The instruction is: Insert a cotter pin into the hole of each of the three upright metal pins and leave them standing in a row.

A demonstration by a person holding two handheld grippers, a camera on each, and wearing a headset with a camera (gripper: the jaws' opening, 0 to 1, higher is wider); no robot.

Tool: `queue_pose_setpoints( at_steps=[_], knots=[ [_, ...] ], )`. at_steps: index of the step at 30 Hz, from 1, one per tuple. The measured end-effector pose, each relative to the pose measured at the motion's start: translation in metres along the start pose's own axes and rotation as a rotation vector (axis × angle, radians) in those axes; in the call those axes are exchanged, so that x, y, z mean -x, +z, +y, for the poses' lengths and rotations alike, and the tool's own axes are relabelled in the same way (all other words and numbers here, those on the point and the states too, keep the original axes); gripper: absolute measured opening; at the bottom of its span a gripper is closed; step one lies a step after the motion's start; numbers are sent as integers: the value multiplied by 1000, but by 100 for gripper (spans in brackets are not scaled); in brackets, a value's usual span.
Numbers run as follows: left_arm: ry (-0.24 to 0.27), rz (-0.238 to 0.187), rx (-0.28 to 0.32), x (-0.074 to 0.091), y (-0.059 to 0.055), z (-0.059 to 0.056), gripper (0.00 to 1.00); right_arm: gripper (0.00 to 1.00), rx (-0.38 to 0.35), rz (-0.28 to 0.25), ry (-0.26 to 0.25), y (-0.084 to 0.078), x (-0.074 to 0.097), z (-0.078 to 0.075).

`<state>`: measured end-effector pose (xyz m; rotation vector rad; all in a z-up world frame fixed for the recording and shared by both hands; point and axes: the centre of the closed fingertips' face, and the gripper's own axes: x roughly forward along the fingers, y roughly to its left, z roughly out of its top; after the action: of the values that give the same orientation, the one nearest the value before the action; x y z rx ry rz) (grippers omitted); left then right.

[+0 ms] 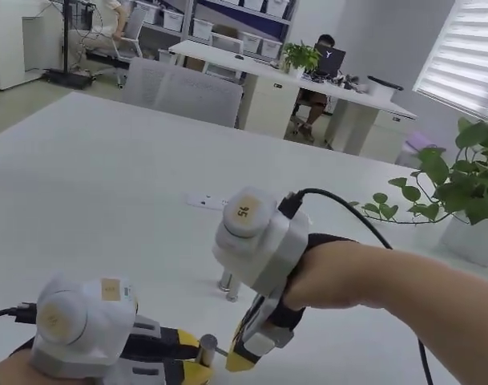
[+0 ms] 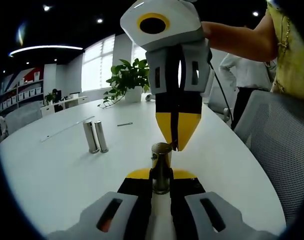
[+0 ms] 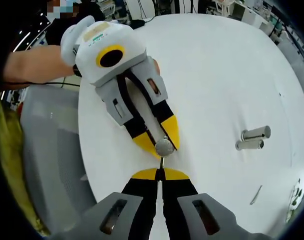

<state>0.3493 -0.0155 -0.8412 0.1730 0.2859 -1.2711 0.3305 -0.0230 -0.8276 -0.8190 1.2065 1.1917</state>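
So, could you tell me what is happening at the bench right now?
A person works with two hand-held grippers. The left gripper grips one upright metal pin, while the right gripper holds a cotter pin at its top. Two more metal pins stand side by side on the white table.

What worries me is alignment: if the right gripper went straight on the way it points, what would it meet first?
Most likely the top of the metal pin that the left gripper holds upright; the right gripper, shut on a thin cotter pin, sits almost at it. Depth is unclear.
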Motion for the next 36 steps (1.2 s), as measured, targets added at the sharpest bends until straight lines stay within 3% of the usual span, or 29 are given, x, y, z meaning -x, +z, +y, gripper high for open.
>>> queue_pose_setpoints(
  at_steps=[36],
  knots=[
    [0, -2, 11, 0, 0, -1, 11, 4, 35, -6, -11, 9, -3, -1]
  ],
)
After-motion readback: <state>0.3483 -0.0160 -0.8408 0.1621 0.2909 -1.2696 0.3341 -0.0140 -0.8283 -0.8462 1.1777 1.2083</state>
